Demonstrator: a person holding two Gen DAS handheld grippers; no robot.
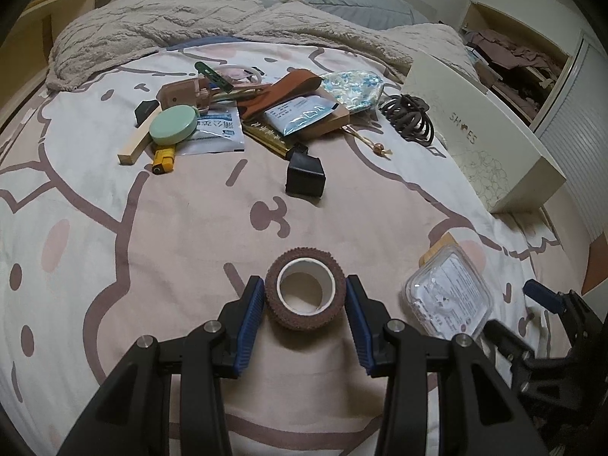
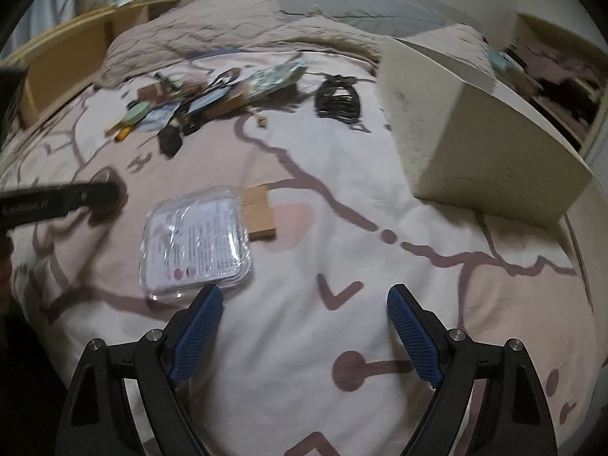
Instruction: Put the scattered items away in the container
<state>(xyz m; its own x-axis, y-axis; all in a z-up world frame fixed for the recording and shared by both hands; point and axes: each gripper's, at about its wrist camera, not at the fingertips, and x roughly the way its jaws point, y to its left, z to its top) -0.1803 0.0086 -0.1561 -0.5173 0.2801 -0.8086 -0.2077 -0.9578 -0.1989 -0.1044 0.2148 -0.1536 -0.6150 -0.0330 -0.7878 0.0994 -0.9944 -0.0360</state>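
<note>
My left gripper has its blue pads on either side of a brown tape roll lying on the bedsheet; the right pad touches it, the left shows a thin gap. A clear plastic blister pack lies to its right, also in the right wrist view, on a small wooden board. My right gripper is open and empty above the sheet, just right of the pack. The cream shoebox stands at the right. A pile of items lies farther back.
The pile holds a green round case, a black hair claw, a black clip, a yellow lighter, sachets and a wooden stick. A fluffy blanket covers the bed's head. An open wardrobe is at the right.
</note>
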